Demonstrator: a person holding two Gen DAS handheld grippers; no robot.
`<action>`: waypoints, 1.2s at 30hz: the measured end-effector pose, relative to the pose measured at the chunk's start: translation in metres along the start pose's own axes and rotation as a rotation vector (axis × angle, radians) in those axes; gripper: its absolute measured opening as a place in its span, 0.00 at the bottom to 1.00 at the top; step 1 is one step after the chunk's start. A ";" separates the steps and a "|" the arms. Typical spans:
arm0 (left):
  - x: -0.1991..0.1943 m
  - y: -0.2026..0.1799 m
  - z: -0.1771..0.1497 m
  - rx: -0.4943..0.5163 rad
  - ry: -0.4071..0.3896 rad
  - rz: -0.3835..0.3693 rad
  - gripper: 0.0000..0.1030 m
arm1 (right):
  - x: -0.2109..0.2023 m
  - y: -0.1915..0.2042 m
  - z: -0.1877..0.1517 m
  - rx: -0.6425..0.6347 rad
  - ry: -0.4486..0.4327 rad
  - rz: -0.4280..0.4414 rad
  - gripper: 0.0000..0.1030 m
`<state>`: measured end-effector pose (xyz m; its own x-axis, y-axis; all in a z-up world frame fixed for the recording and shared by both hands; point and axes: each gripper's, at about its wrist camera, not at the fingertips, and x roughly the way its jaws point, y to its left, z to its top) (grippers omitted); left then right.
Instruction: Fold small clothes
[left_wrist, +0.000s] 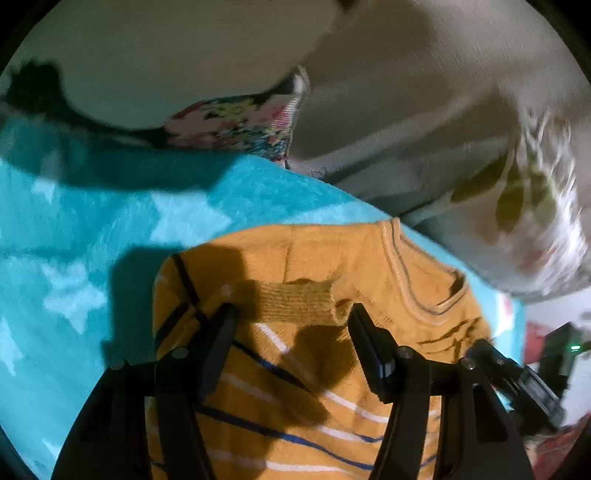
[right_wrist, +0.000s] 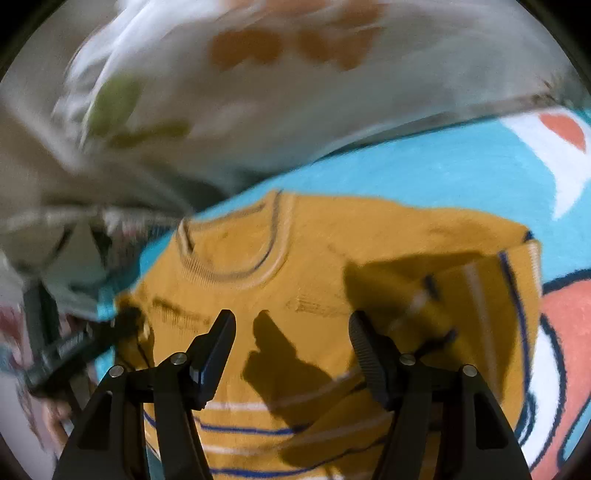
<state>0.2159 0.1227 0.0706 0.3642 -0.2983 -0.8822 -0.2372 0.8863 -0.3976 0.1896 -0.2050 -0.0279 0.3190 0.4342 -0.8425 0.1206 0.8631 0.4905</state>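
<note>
Turquoise star-patterned blanket (left_wrist: 74, 229), floral pillow (left_wrist: 236, 125), pale leaf-print bedding (left_wrist: 524, 192) under hard light.

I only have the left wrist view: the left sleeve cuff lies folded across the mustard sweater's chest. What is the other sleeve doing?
Observer: The right sleeve is folded in over the sweater too, its striped cuff end on top.
Operator: Is the right gripper holding it?
Observer: No. The right gripper is open, over the chest, with nothing between its fingers.
Operator: What is beyond the sweater on that side?
Observer: The blue blanket carries a white and orange cartoon print there, and a blurred white cloth lies past the collar.
</note>
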 end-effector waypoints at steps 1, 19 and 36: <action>-0.004 0.005 -0.001 -0.015 0.002 -0.017 0.60 | -0.002 -0.003 0.002 0.023 -0.011 -0.005 0.67; -0.066 0.075 -0.077 -0.053 -0.032 0.069 0.75 | -0.103 -0.090 -0.051 0.141 -0.057 0.048 0.73; -0.046 0.095 -0.127 -0.086 0.017 -0.206 0.95 | -0.090 -0.120 -0.153 0.216 0.016 0.226 0.77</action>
<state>0.0623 0.1760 0.0418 0.3984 -0.4767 -0.7836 -0.2355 0.7726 -0.5897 0.0026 -0.3082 -0.0453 0.3458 0.6144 -0.7092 0.2461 0.6699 0.7004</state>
